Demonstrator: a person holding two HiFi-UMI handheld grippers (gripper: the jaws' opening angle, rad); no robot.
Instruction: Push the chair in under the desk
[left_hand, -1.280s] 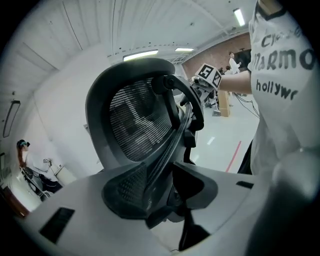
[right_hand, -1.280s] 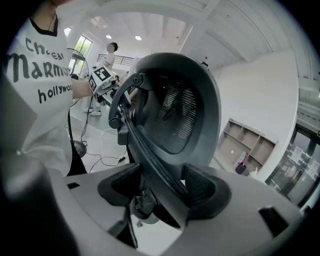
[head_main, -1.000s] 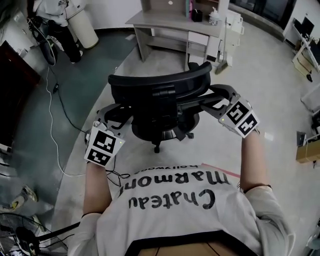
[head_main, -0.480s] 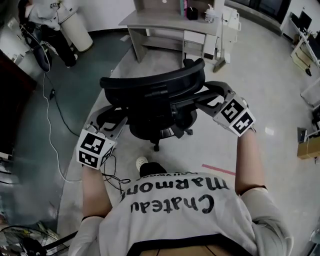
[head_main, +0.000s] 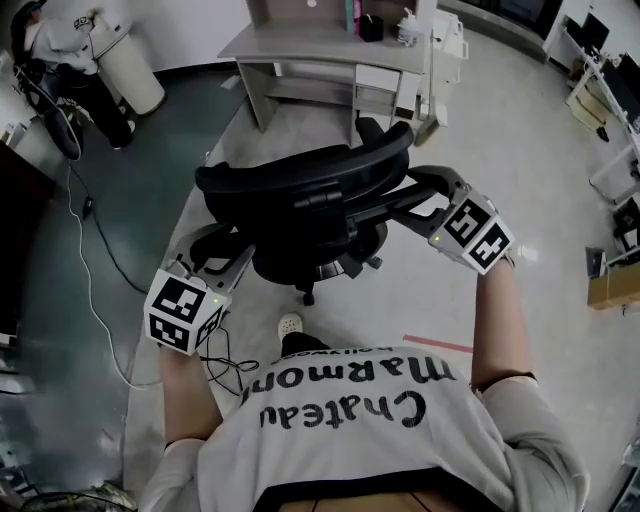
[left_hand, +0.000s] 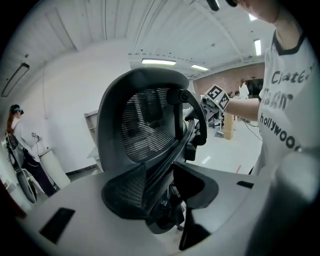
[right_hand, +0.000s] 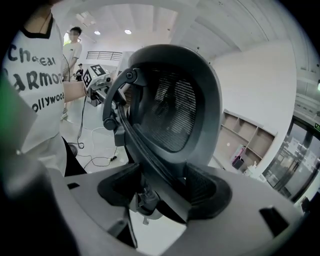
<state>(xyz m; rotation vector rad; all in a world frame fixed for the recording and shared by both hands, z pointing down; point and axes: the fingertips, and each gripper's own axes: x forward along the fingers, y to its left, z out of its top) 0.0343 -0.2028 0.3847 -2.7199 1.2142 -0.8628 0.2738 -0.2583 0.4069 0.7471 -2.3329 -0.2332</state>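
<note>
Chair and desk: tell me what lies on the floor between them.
Nothing. In the head view, the floor between the chair and the desk is bare.

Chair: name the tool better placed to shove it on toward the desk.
Left, probably. The left tool grips the chair from behind its nearer backrest edge, facing the desk; the right tool, out sideways, has just been opening.

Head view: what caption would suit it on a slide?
A person's left gripper and right gripper clasp a black office chair by its backrest, desk ahead.
</note>
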